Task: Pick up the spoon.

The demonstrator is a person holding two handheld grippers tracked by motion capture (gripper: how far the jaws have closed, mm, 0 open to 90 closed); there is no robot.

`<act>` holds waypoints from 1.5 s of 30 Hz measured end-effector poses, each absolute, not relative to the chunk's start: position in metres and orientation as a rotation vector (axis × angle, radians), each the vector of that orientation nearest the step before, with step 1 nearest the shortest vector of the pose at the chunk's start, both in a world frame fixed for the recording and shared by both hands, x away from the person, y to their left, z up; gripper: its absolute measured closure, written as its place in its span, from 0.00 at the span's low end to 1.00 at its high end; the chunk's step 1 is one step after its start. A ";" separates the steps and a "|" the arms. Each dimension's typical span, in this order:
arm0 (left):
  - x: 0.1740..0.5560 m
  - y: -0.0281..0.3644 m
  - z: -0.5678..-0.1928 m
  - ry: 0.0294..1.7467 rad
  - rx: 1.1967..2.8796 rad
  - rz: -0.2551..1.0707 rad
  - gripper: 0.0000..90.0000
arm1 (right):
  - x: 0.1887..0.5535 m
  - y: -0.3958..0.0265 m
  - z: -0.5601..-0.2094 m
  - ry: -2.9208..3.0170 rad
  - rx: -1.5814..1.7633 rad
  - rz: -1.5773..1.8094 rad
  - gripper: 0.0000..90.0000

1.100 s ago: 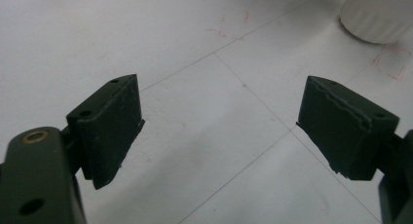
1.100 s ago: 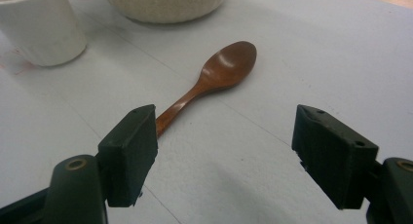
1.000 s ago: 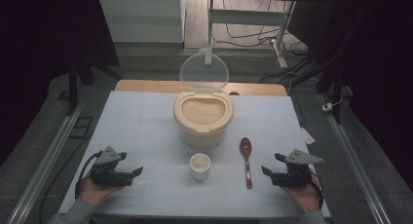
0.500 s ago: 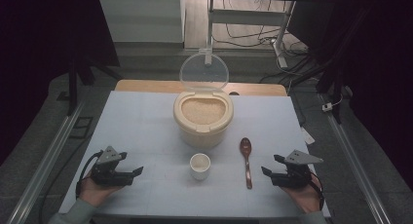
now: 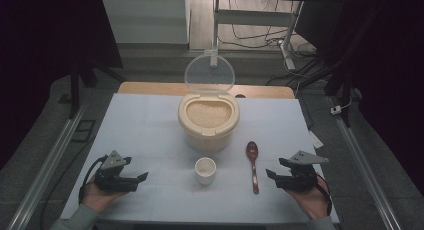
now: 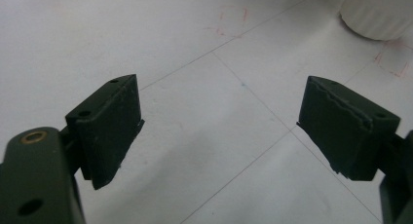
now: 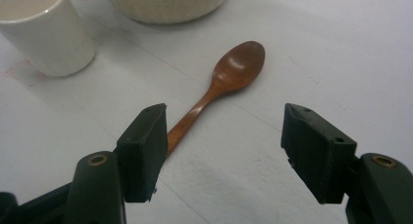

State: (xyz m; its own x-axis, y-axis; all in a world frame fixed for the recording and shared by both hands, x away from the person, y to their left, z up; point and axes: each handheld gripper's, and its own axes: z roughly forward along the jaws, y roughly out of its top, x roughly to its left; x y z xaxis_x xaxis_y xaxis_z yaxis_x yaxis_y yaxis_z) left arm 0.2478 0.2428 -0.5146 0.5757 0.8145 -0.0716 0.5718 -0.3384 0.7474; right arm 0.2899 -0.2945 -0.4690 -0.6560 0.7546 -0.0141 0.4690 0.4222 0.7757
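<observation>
A cream container (image 5: 208, 121) full of rice stands mid-table, its clear lid (image 5: 209, 75) tipped up behind it. In front of it are a small white cup (image 5: 205, 170) and, to the right, a brown wooden spoon (image 5: 253, 165) lying flat. My right gripper (image 5: 272, 173) rests on the table just right of the spoon handle. It stands open; its jaws have just been closing slightly, with nothing pressed between them. In the right gripper view (image 7: 224, 136) the spoon (image 7: 229, 73) lies ahead, its handle ending by the left jaw. My left gripper (image 5: 140, 179) is open and empty at the front left, as its own view (image 6: 219, 117) confirms.
The pale blue table cover (image 5: 150, 125) has faint pencil lines and red marks. The cup (image 7: 44, 34) and the container's base (image 7: 165, 2) sit at the top left of the right gripper view. Metal rails run along both sides of the table.
</observation>
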 end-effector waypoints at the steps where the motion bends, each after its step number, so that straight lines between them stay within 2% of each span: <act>1: 0.248 0.243 -0.515 1.104 2.050 0.407 0.17 | 0.290 -0.293 -0.468 2.328 1.052 1.094 0.38; 19: 0.247 0.239 -0.517 1.088 2.074 0.398 0.17 | 0.297 -0.253 -0.450 2.440 1.257 0.902 0.41; 31: 0.246 0.238 -0.518 1.069 2.089 0.390 0.16 | 0.310 -0.230 -0.471 2.470 1.430 0.698 0.45; 45: 0.246 0.238 -0.521 1.055 2.109 0.384 0.16 | 0.314 -0.212 -0.490 2.482 1.515 0.544 0.56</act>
State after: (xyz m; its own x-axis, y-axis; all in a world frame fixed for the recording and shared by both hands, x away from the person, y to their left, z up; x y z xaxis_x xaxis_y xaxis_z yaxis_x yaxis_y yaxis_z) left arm 0.2462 0.2376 -0.5211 0.6180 0.7841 -0.0562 0.5644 -0.3928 0.7261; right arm 0.3145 -0.2117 -0.4897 -0.4631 0.8856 0.0342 0.8187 0.4127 0.3992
